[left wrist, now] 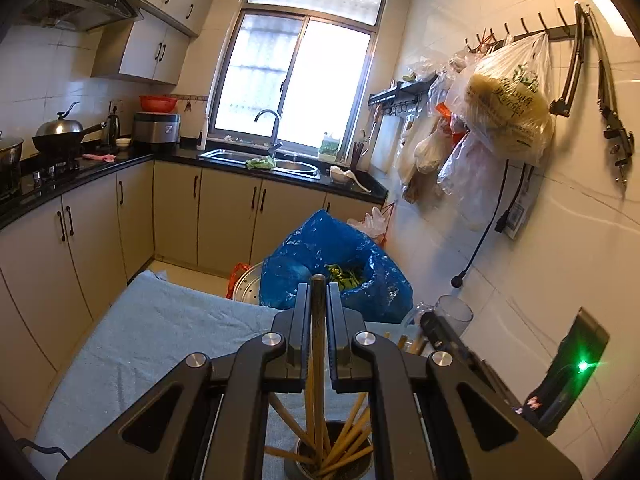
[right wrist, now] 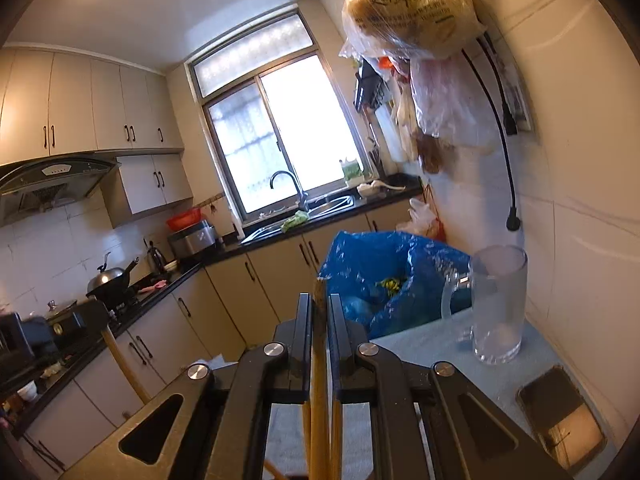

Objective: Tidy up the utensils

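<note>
Left gripper (left wrist: 319, 300) clamped on a chopstick (left wrist: 318, 344) held upright over the holder (left wrist: 334, 458) full of chopsticks, on the blue cloth (left wrist: 160, 332). Right gripper (right wrist: 320, 312) likewise closed on a chopstick (right wrist: 320, 360). Blue bag (left wrist: 332, 256) close ahead; glass mug (right wrist: 496, 304) and phone (right wrist: 560, 412) at right on the cloth.

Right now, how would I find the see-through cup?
Look at the table with the pale blue cloth, at its end by the white tiled wall. The clear glass mug stands upright there beside the blue bag; it alone is transparent, with a handle.
</note>
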